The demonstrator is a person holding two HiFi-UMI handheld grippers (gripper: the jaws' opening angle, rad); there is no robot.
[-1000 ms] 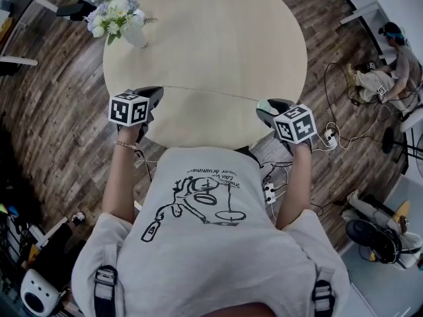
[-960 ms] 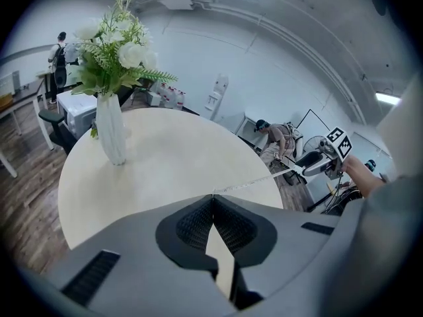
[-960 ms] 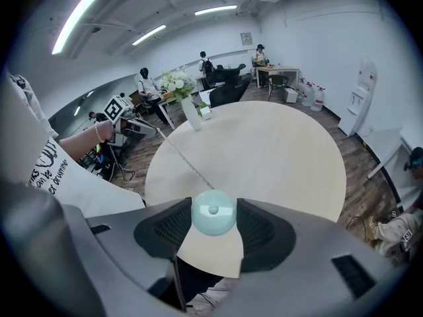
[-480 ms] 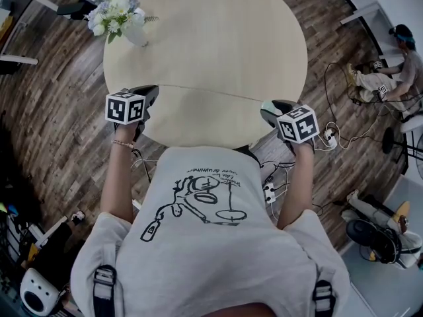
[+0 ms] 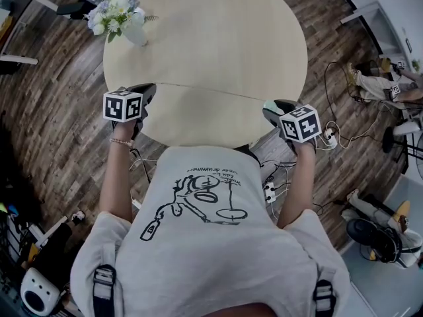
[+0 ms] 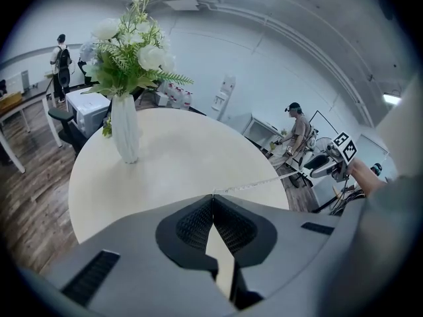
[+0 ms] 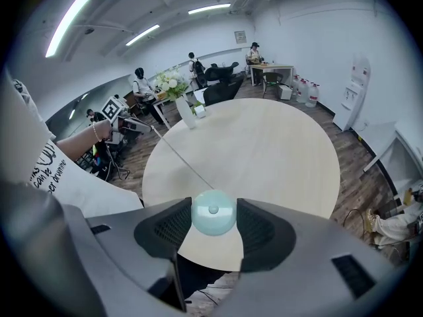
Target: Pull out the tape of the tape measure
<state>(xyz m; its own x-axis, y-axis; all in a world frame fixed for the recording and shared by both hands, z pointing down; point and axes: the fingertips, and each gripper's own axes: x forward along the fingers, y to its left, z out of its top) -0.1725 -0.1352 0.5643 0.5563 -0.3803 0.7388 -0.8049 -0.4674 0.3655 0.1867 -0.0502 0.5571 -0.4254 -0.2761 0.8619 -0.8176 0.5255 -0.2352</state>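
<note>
A thin pale tape (image 5: 205, 92) stretches across the near part of the round table (image 5: 218, 38) between my two grippers. My left gripper (image 5: 147, 92) is shut on the tape's end at the table's left edge; in the left gripper view the tape (image 6: 258, 184) runs off from the closed jaws (image 6: 212, 200) toward the right gripper (image 6: 325, 166). My right gripper (image 5: 271, 107), at the table's right edge, is shut on the round pale-green tape measure case (image 7: 213, 212). In the right gripper view the tape (image 7: 178, 156) leads to the left gripper (image 7: 135, 125).
A white vase of flowers (image 5: 122, 17) stands at the table's far left. Cables and a power strip (image 5: 328, 136) lie on the wood floor to the right. People sit and stand around the room, one at the far right (image 5: 380, 83). Desks and chairs line the room's edges.
Both grippers have moved slightly apart, the left one leftward and the right one rightward, so the stretched tape between them is a little longer.
</note>
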